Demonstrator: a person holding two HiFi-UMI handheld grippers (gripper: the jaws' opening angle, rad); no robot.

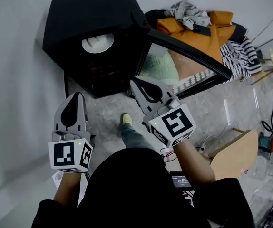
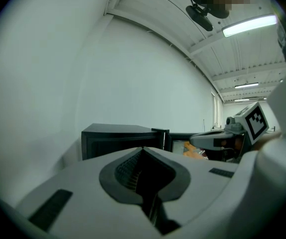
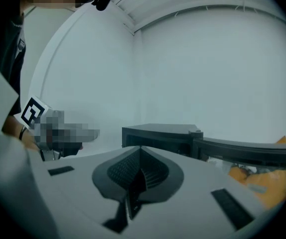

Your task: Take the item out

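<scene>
Left claw (image 1: 74, 96) and right claw (image 1: 134, 81) are both closed and empty, held just short of the black microwave (image 1: 89, 13). Its door (image 1: 189, 49) stands open. A white round dish (image 1: 97, 42) shows at the microwave; whether it sits on top or inside cannot be told.

My grey plastic left gripper (image 1: 77, 97) and right gripper (image 1: 134, 81) carry black-and-white marker cubes (image 1: 173, 124); I wear a black top (image 1: 127, 189), grey trousers (image 1: 135, 137) and a yellow shoe (image 1: 126, 119).

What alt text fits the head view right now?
Two grey handheld tools, left tool and right tool, both shut and empty, point at a black box-shaped cabinet whose glass door stands open; orange and striped clothes lie beyond.
</scene>
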